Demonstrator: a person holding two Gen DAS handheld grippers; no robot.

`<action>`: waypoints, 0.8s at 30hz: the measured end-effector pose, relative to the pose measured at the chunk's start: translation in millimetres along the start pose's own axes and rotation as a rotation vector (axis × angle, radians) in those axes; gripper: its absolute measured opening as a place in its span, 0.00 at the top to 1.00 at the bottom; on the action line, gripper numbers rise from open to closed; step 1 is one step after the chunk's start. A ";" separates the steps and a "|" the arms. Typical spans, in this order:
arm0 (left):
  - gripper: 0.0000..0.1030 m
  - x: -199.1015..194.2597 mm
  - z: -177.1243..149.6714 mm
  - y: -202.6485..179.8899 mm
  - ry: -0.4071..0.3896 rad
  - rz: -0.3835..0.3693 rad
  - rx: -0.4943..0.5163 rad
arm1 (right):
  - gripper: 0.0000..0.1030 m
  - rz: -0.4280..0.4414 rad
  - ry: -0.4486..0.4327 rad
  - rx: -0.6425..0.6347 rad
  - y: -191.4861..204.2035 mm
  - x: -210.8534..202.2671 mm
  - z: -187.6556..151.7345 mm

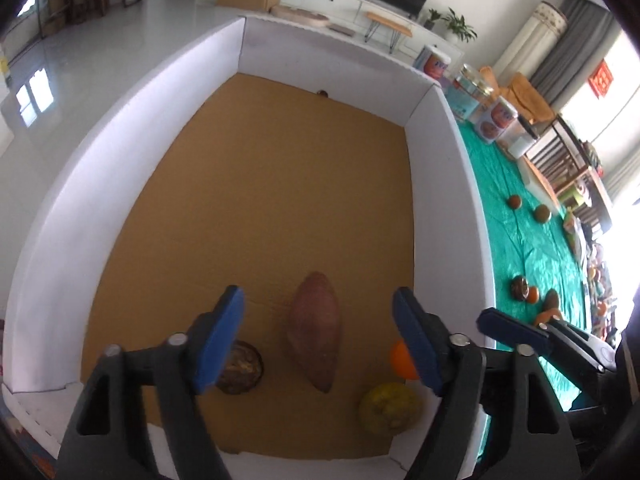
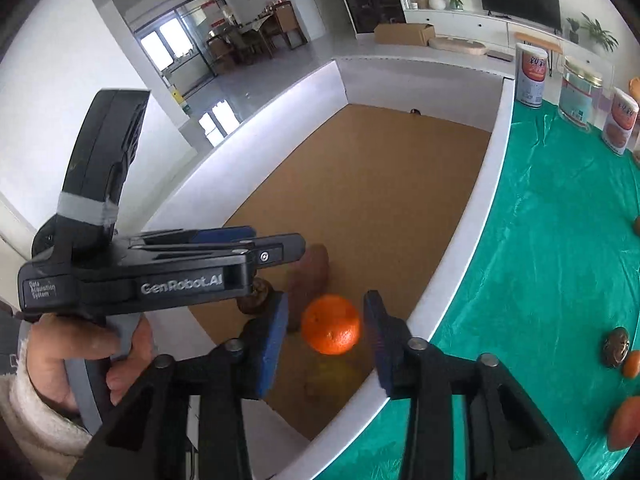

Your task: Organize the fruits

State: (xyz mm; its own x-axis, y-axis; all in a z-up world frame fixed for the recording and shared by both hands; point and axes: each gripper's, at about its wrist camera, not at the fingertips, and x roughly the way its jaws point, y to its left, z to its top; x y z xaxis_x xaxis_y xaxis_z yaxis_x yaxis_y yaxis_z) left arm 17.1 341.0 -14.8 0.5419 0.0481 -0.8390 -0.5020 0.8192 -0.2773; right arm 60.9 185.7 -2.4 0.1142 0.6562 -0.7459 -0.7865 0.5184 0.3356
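Observation:
A white-walled box with a brown cardboard floor holds a long reddish sweet potato, a brown round fruit and a yellow-green citrus. My left gripper hangs open over the sweet potato, touching nothing. An orange sits between the blue pads of my right gripper above the box's near right corner. A gap shows on each side of the orange, so the pads do not press on it. The same orange peeks out behind my left gripper's right finger.
Green cloth covers the table right of the box, with several loose fruits such as a brown one and an orange-red one. Cans stand at the back right. A hand holds the left tool.

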 end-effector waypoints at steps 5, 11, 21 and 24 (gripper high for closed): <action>0.11 -37.8 3.5 -28.2 -0.159 -0.021 0.050 | 0.31 -0.067 -0.222 0.044 -36.0 -78.5 -1.6; 0.09 -64.7 -24.7 -115.1 -0.216 -0.193 0.219 | 0.18 -0.330 -0.365 0.118 -102.6 -163.8 -47.6; 0.04 14.1 -127.5 -267.8 -0.056 -0.258 0.602 | 0.11 -0.751 -0.213 0.574 -270.1 -221.7 -211.9; 0.04 59.5 -137.9 -276.0 -0.013 -0.159 0.627 | 0.11 -0.697 -0.141 0.673 -297.0 -218.3 -231.4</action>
State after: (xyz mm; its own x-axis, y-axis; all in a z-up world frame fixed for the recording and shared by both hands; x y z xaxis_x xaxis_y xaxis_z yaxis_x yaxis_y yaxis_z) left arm 95.1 39.0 -52.7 0.5873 -0.0979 -0.8034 0.0724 0.9950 -0.0684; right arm 129.2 -238.4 -72.4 0.5277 0.1206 -0.8408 -0.0093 0.9906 0.1362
